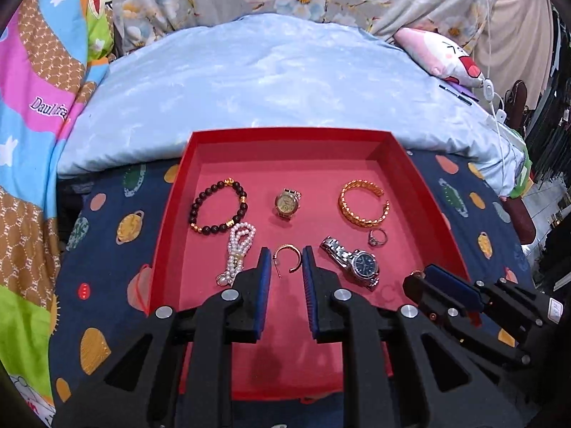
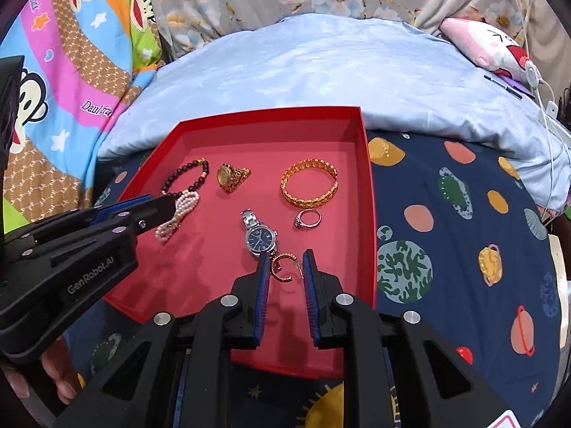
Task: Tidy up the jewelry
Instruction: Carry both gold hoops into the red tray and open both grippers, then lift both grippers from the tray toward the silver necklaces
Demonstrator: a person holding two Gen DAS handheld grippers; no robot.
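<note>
A red tray [image 1: 285,132] lies on the bed. In it are a dark bead bracelet [image 1: 219,210], a gold watch [image 1: 287,203], a gold bangle [image 1: 364,203], a ring [image 1: 377,238], a blue-dial silver watch [image 1: 357,265] and a pearl bracelet [image 1: 237,253]. My left gripper [image 1: 286,255] hovers over the tray's near part, shut on a gold hoop earring [image 1: 287,260]. To its right, my right gripper [image 2: 285,258] is shut on a second gold hoop earring [image 2: 282,267], just in front of the silver watch [image 2: 258,235]. The left gripper [image 2: 171,205] partly hides the pearls [image 2: 178,214].
The tray [image 2: 371,214] rests on a dark planet-print sheet [image 2: 446,232]. Behind it is a pale blue quilt [image 1: 267,82]. A bright cartoon blanket [image 1: 35,125] lies left, and a pink plush pillow [image 1: 439,57] and white cable [image 1: 499,114] are at the far right. A hand [image 2: 53,374] holds the left gripper.
</note>
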